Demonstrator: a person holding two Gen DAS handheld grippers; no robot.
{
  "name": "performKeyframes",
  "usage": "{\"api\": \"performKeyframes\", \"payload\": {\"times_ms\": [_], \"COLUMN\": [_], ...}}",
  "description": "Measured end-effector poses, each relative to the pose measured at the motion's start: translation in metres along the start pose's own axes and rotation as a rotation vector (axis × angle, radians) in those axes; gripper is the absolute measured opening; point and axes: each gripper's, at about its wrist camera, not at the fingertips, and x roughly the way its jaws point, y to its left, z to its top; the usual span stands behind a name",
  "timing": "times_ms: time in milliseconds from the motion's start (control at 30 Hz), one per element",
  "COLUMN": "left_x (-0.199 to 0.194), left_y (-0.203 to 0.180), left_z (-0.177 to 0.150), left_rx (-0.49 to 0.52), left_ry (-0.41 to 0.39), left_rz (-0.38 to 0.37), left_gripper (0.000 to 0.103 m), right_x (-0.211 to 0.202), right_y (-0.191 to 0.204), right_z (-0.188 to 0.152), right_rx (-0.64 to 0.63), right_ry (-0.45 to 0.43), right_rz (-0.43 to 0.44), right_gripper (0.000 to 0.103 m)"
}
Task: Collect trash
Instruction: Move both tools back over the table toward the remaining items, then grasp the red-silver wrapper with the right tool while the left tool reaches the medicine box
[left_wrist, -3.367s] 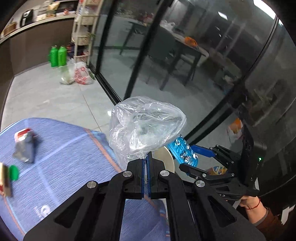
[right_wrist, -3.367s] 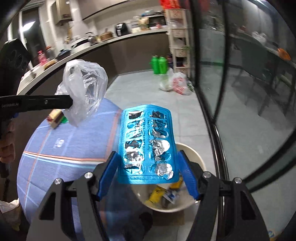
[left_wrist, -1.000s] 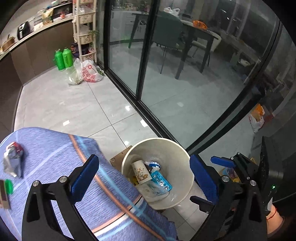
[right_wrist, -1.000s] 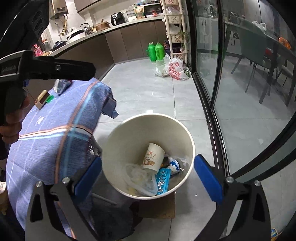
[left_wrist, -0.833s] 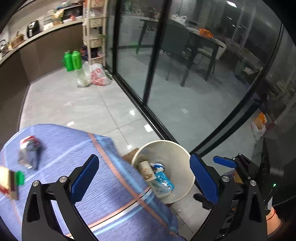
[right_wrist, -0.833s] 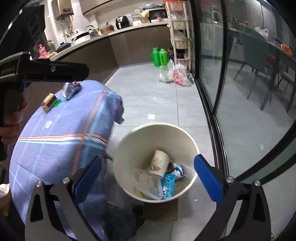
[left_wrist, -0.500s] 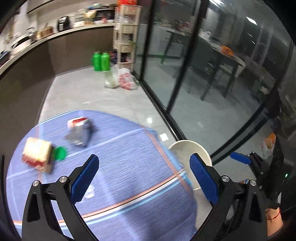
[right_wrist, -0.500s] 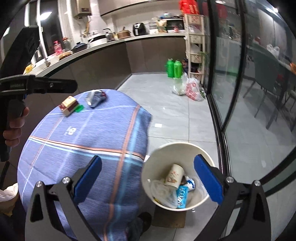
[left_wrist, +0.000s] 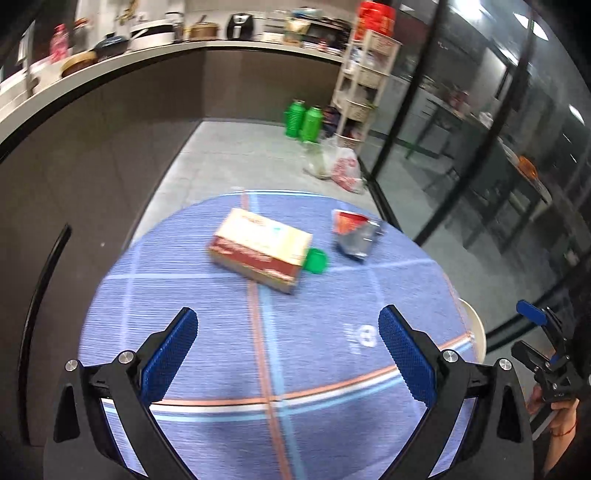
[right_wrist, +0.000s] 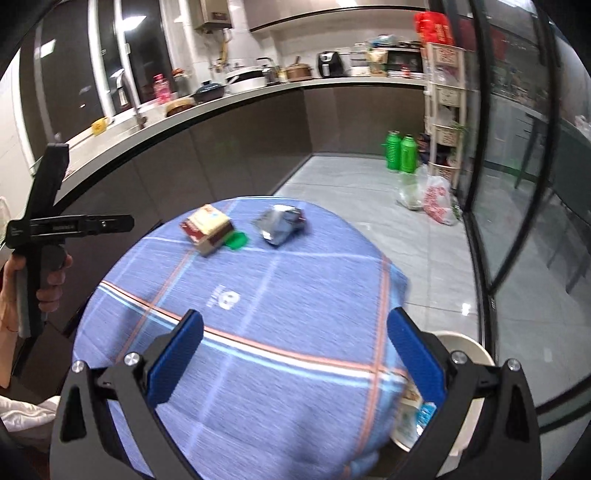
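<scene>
We hold left gripper (left_wrist: 288, 338) and right gripper (right_wrist: 294, 347) over round table with blue striped cloth (left_wrist: 229, 369). Both claws wide apart, nothing in them. Trash at far side of table: red-and-cream cardboard box (left_wrist: 260, 249), small green round cap (left_wrist: 316, 261) touching box, crumpled silver wrapper (left_wrist: 357, 236) near cap. Cream round bin (right_wrist: 463, 347) on floor beside table, partly hidden by cloth.

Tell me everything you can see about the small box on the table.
The box is a flat cardboard carton, cream on top with dark red sides, printing blurred. It lies on its broad face, closed as far as shows, on the blue checked tablecloth at the far side. A green cap sits against one end. Neither gripper touches it.
</scene>
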Motion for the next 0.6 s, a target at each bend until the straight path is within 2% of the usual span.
{"api": "performKeyframes", "payload": {"times_ms": [100,233,333,433,600], "left_x": [0.003,0.019,0.036,0.062,0.103], "left_y": [0.026,0.056,0.066,0.077,0.083], "left_z": [0.007,0.018,0.029,0.041,0.057], "left_rx": [-0.023,-0.053,-0.056,-0.065,-0.059], "left_ry": [0.005,0.032,0.061,0.098,0.148], "left_rz": [0.011,-0.015,-0.038,-0.053,-0.058], "left_gripper": [0.095,0.093,0.085,0.081,0.081], "right_x": [0.019,0.054,0.083,0.111,0.153], "right_y": [0.02,0.045,0.054,0.052,0.032], "right_z": [0.013,0.029,0.038,0.05,0.069], "right_rx": [-0.025,-0.065,-0.087,-0.068,0.014], "right_ry": [0.017,0.052,0.077,0.098,0.115], "right_rz": [0.035,0.068,0.068,0.053,0.041], "right_gripper": [0.1,0.1,0.1,0.1,0.1]}}
